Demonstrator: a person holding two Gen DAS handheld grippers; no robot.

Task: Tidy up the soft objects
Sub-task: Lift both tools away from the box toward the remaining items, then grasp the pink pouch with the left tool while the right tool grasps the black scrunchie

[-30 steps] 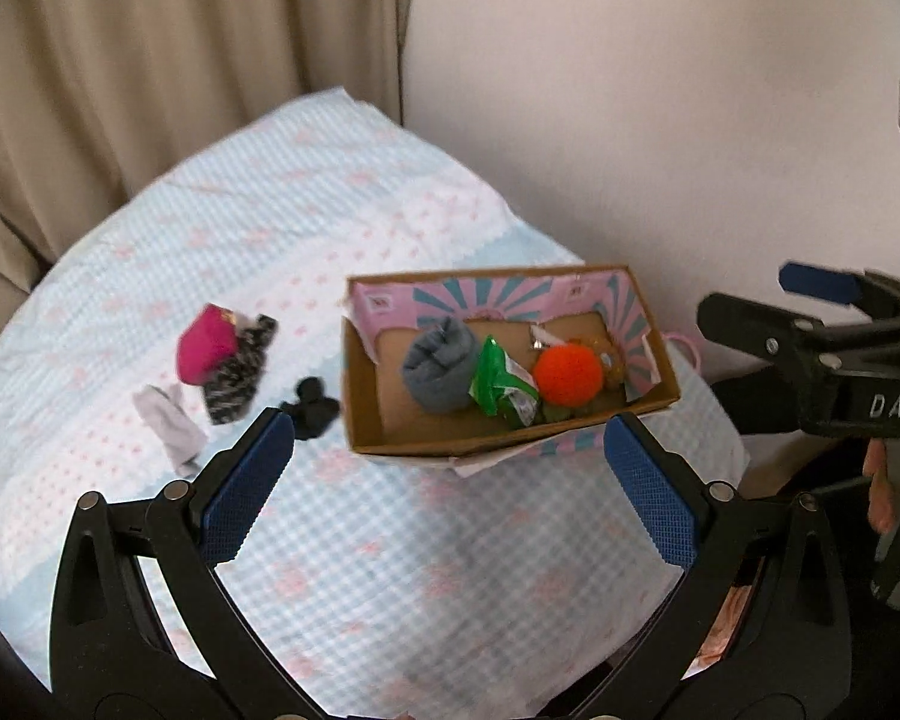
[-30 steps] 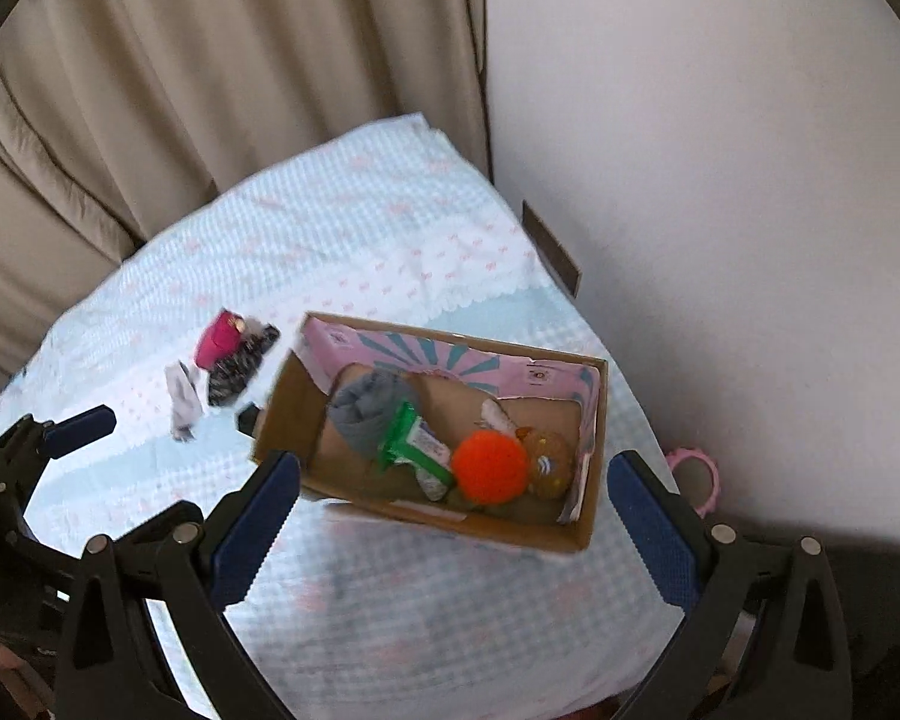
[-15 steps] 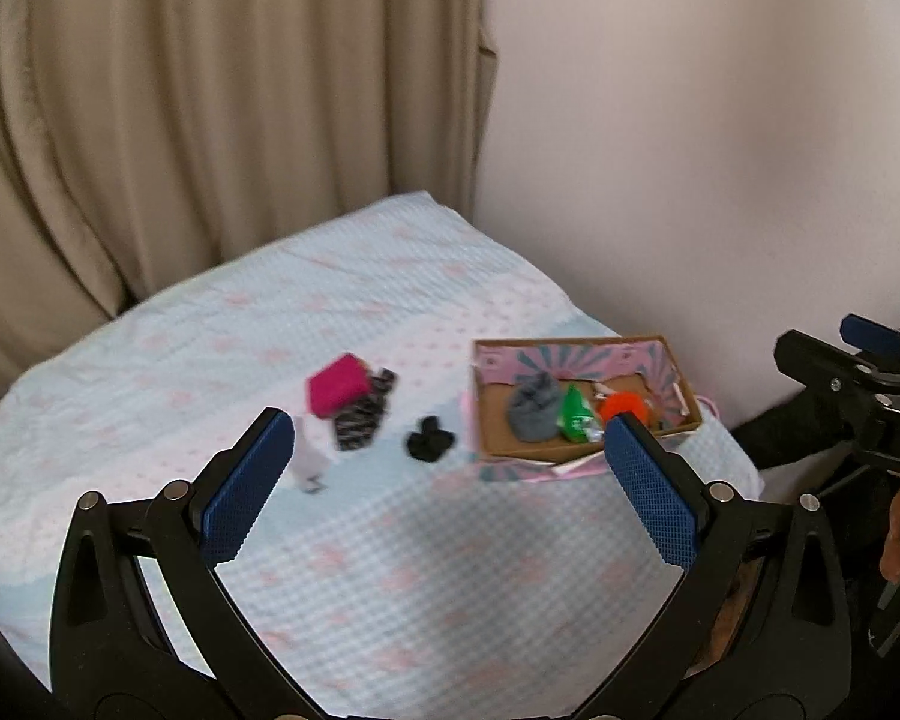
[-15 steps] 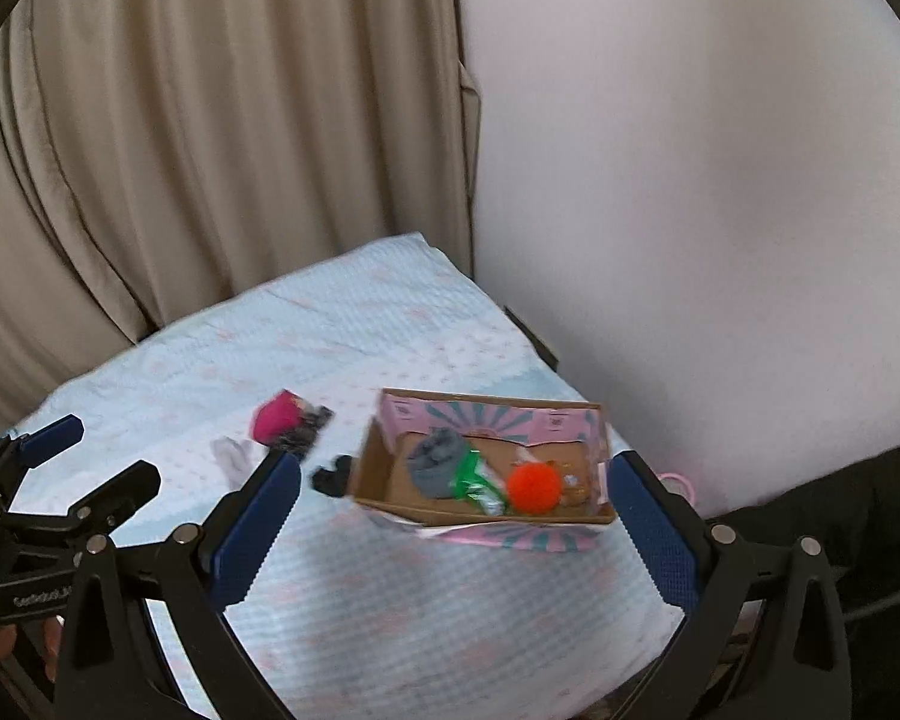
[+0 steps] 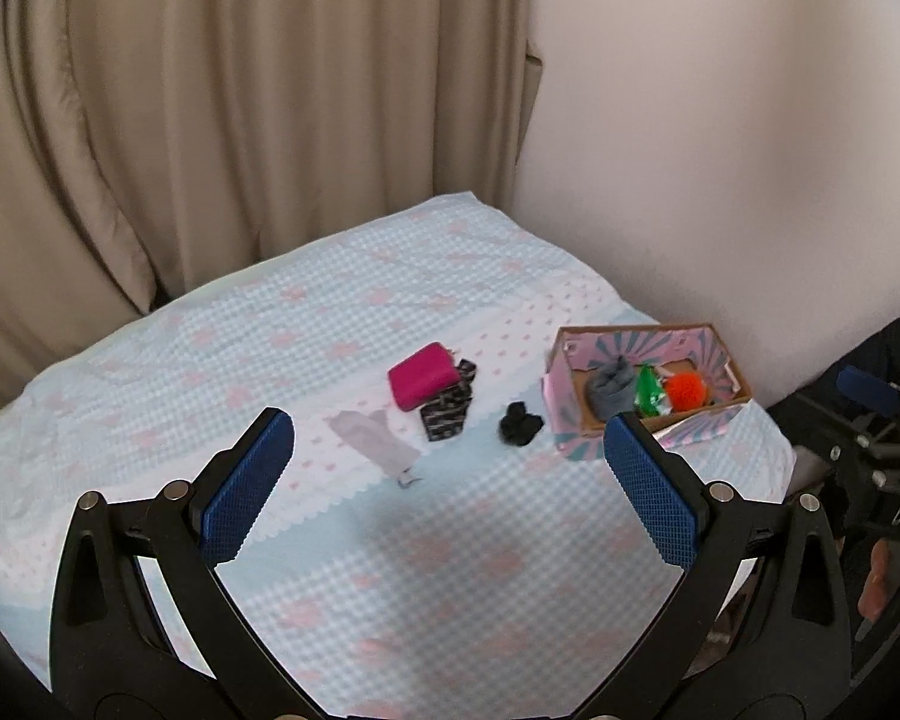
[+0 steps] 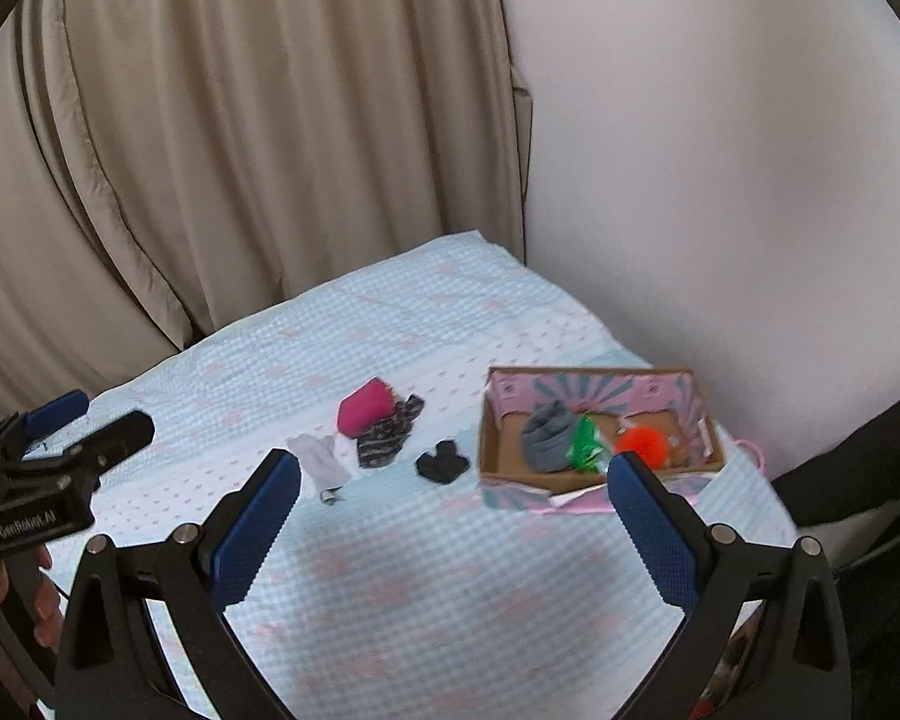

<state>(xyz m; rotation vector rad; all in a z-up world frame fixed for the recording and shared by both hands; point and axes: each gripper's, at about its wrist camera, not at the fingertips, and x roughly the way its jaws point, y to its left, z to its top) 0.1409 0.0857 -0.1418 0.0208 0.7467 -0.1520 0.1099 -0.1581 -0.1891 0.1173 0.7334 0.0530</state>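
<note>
Beyond both wide-open, empty grippers, left (image 5: 449, 480) and right (image 6: 453, 507), black sock (image 5: 520, 422) lies beside box (image 5: 576, 420).

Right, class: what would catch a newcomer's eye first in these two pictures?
Probably the orange ball, bright inside the cardboard box at the bed's right edge, beside a grey roll. Next, the magenta pouch lying mid-bed, outside the box. Both grippers, left and right, hang open and empty.
</note>
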